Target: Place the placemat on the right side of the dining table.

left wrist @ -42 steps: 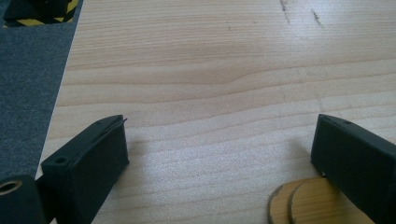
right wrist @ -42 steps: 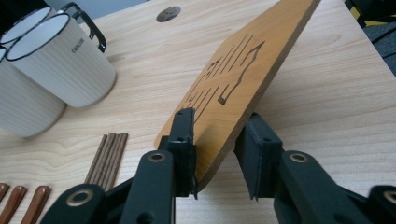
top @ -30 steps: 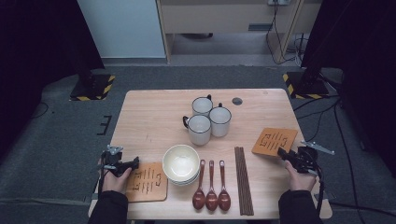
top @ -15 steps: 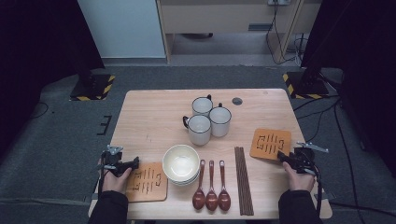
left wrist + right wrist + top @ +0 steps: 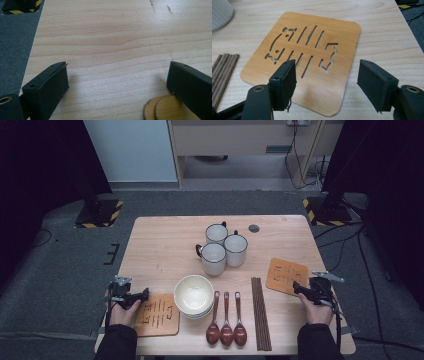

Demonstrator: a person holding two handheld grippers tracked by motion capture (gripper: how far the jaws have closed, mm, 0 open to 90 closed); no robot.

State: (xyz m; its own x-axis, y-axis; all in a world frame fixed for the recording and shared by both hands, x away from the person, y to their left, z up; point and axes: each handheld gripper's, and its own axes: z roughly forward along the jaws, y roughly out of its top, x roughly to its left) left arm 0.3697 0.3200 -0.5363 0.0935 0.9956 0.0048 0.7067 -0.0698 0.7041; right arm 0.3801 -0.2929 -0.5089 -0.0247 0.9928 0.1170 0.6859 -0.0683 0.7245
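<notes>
Right tongs (image 5: 327, 85) just opened over wooden coaster (image 5: 312, 50)

sleeves: dark, long, reaching to both wrists
left tool (image 5: 145, 293): black body, grey metal bracket on top
right tool (image 5: 296, 286): black body, grey three-cornered plate on top, black cable trailing back along the forearm
jaws: two flat black rectangular blocks per tool, matte pads, slightly frayed edges
fixings: round metal-ringed screw holes at each jaw base
</notes>
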